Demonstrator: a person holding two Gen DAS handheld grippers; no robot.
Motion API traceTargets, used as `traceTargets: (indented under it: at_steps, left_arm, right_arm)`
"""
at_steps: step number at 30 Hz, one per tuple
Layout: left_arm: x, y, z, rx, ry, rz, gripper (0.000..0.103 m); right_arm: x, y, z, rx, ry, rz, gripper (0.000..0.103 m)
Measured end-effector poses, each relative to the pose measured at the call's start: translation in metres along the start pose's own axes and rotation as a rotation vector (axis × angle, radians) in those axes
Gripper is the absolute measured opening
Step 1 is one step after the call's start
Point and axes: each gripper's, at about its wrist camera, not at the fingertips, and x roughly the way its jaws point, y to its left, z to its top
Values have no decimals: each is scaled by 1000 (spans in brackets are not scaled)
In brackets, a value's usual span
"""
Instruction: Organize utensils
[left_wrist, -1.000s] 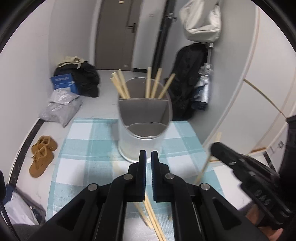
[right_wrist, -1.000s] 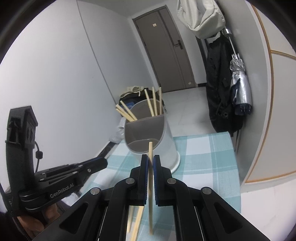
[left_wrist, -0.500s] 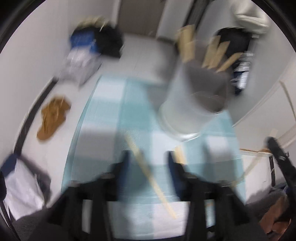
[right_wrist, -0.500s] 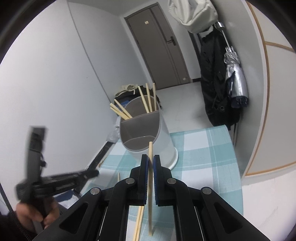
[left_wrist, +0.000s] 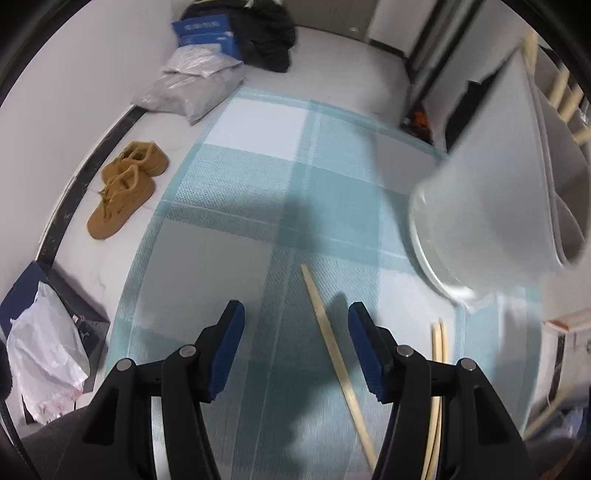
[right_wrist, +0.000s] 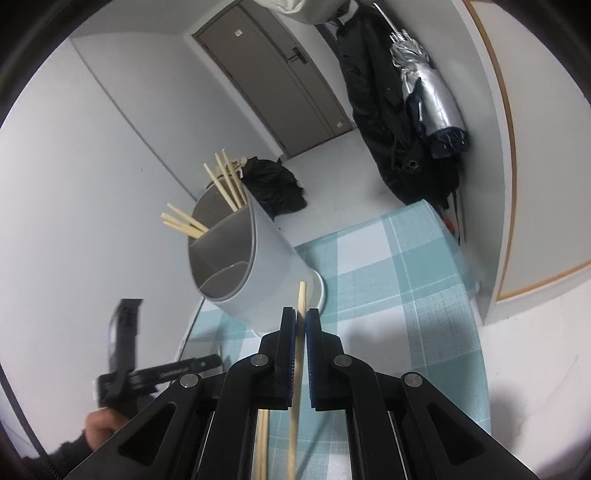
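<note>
A grey divided utensil holder (right_wrist: 255, 266) stands on the blue checked tablecloth (right_wrist: 413, 280) with several wooden chopsticks (right_wrist: 225, 184) in its back compartments; it also shows at the right of the left wrist view (left_wrist: 495, 206). My right gripper (right_wrist: 302, 314) is shut on one chopstick (right_wrist: 298, 350), held above the table in front of the holder. My left gripper (left_wrist: 295, 317) is open and empty, low over the cloth, with a loose chopstick (left_wrist: 332, 350) lying between its fingers. A pair of chopsticks (left_wrist: 437, 373) lies to its right.
Beyond the table's left edge, brown shoes (left_wrist: 125, 184), plastic bags (left_wrist: 192, 88) and a blue box (left_wrist: 205, 33) lie on the floor. A dark coat and folded umbrella (right_wrist: 428, 92) hang at the right wall. A door (right_wrist: 280, 74) is at the back.
My left gripper has opened and swung down and left toward the loose chopstick on the cloth. My right gripper has lifted and tilted with its chopstick still held.
</note>
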Motion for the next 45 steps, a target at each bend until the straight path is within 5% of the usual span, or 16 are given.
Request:
traceTargets:
  at_steps: [5, 7, 10, 17, 30, 36, 45]
  left_arm:
    - [4, -13, 3, 24, 18, 71, 51]
    - [5, -21, 0, 42, 9, 139, 27]
    - [4, -24, -4, 42, 4, 121, 3]
    - [-9, -21, -5, 14, -11, 56, 0]
    - [-131, -42, -54, 170, -353, -172, 0]
    - [-160, -55, -74, 243, -456, -208, 0]
    - [-162, -56, -72, 250, -452, -184, 0]
  right_arm:
    - [-1, 0, 4, 6, -11, 20, 5]
    - [-1, 0, 5, 8, -11, 21, 5]
    - [0, 2, 6, 7, -15, 24, 5]
    - [-2, 9, 4, -22, -20, 18, 5]
    - [-20, 37, -8, -148, -68, 16, 5]
    - [-27, 50, -13, -213, -94, 16, 5]
    - [-37, 77, -29, -337, -120, 5, 5]
